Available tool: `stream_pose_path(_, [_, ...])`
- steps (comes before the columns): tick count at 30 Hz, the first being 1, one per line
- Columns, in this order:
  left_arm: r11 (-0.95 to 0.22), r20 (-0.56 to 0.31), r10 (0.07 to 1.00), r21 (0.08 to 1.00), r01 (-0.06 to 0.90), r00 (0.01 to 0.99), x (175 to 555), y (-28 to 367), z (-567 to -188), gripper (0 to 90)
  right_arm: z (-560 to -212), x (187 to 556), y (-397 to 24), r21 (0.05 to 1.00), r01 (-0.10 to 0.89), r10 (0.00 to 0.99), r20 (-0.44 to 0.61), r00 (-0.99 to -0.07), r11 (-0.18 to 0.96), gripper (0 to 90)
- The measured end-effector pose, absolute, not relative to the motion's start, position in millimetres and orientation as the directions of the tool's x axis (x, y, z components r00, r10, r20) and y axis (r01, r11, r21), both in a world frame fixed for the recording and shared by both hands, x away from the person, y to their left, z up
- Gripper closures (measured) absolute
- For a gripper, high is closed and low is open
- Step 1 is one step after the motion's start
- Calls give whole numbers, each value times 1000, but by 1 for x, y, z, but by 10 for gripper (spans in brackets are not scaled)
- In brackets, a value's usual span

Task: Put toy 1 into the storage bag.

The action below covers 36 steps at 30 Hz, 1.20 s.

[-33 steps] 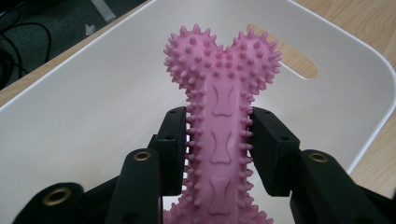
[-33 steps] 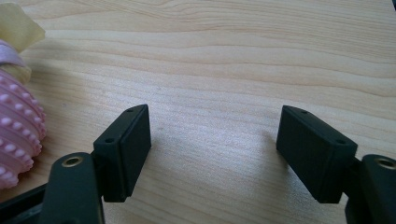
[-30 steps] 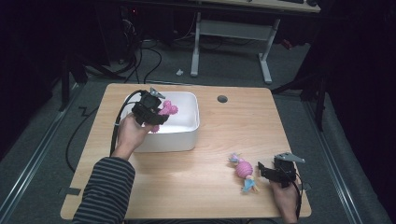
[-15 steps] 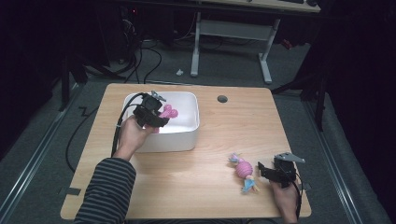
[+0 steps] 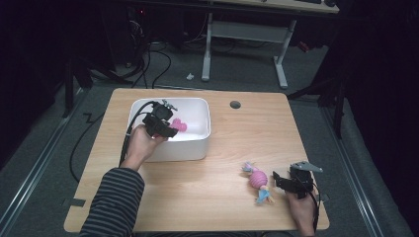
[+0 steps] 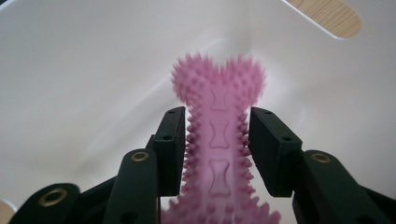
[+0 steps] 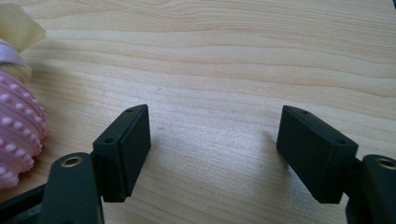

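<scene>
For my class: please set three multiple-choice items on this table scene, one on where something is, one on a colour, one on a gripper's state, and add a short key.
1. Where is the bone-shaped toy?
A. Over the white tub, between the left gripper's jaws
B. On the floor
C. Beside the right gripper

2. What colour is the bone-shaped toy?
A. Green
B. Pink
C. Black

3. How do the right gripper's jaws stand?
A. Shut on the ball toy
B. Shut on nothing
C. Open over bare wood

Key: 1 A, the left gripper view shows the toy between the jaws with white tub wall behind; 2 B, it is pink all over; 3 C, the right gripper view shows table between the pads.
</scene>
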<state>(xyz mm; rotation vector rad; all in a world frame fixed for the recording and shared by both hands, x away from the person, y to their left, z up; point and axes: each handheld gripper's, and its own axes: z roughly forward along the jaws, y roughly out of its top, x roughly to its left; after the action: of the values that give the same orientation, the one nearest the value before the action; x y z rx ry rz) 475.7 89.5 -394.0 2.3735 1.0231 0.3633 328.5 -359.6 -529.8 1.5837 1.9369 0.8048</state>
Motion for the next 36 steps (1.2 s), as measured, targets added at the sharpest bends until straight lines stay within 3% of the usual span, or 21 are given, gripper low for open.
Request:
stream_pose_path(14, [-506,22,752,660,555,659,459,99,-369,426,-530,328,-360,718,681,981,-17,-192,146,261])
stream_pose_path(36, [-433,19,763,757,489,646,414,120,-345,404,-530,328,-360,718,681,981,-17,-192,146,261])
